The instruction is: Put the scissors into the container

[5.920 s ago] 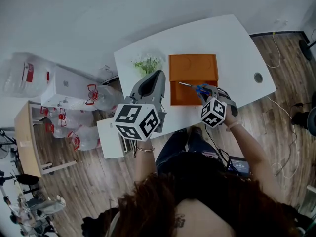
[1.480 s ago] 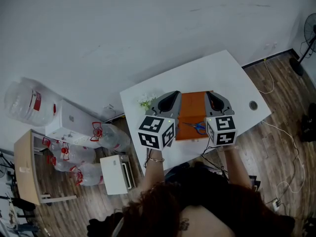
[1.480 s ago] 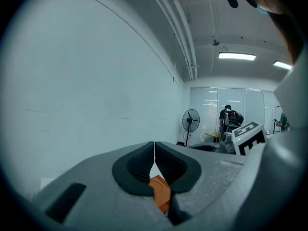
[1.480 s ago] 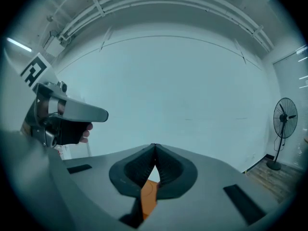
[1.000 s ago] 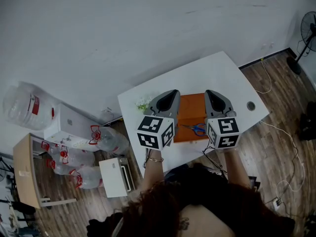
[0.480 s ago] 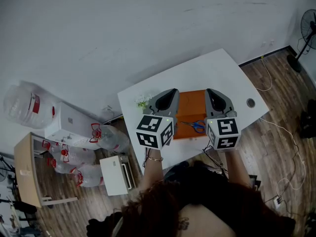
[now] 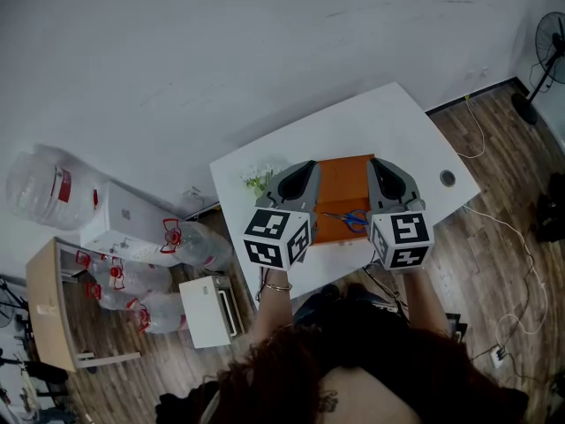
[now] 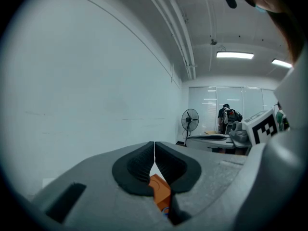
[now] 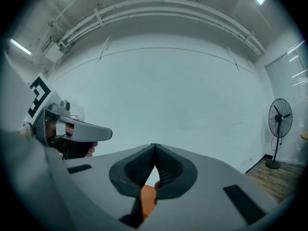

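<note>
Since the scissors [image 7: 351, 219] already look to be lying inside the orange container [image 7: 344, 179], down near its 6 o'clock edge, I'd say the job is basically done and the only real risk now is undoing it. The left gripper [image 8: 154, 146] hangs at the container's 9 o'clock and the right gripper [image 9: 154, 148] at its 3 o'clock. Both have their fingers [image 8: 134, 170] pressed together with nothing between them, so nothing can get dropped. What could go wrong, imo, is a careless dip or sideways swing. A gripper clipping the container's wall could shove it toward the near edge of the desk [image 7: 406, 131] or jolt the scissors. I can't tell whether the blade tips sit flat or rest up on the rim, so they might tip out easier than they look. The little bunch of flowers [image 7: 256, 182] stands at about 9 o'clock of the container, right by the left gripper, and would be the first thing knocked over. Nothing blocks the container itself. A round hole [image 7: 448, 177] in the desk sits well off at 3 o'clock. On the floor there are water jugs [image 7: 40, 184] at 9 o'clock, a white cabinet [image 7: 207, 312] at 7, a fan [image 7: 552, 34] at 2, and cables [image 7: 508, 254] at 4 that could catch a foot when stepping back.
</note>
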### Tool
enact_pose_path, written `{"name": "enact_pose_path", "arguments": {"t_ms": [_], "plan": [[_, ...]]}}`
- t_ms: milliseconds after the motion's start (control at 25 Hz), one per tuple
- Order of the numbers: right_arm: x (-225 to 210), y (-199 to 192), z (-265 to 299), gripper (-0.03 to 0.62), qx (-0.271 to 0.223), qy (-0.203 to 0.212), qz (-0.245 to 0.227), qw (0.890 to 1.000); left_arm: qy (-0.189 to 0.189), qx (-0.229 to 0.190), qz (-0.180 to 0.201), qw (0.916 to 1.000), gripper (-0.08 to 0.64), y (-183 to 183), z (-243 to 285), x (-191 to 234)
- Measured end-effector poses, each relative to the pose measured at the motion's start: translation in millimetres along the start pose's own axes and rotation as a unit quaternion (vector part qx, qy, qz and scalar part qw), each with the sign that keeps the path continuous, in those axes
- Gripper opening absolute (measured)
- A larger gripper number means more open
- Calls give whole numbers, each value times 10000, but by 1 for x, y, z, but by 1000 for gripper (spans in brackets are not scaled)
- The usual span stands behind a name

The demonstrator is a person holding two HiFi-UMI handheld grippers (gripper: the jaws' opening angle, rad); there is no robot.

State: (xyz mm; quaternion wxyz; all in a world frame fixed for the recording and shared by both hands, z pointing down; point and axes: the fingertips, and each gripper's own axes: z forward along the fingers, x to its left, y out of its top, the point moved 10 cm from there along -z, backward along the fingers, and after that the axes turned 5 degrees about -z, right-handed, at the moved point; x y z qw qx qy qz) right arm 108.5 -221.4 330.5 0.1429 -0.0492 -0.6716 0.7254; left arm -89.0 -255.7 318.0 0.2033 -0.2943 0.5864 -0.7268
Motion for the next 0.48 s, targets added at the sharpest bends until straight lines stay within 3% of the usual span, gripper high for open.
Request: {"name": "enact_pose_path", "arguments": {"t_ms": [480], "plan": [[2, -1, -8, -3, 0, -4, 41, 10000, -7, 40, -70, 10000, 19, -8, -5, -4]]}}
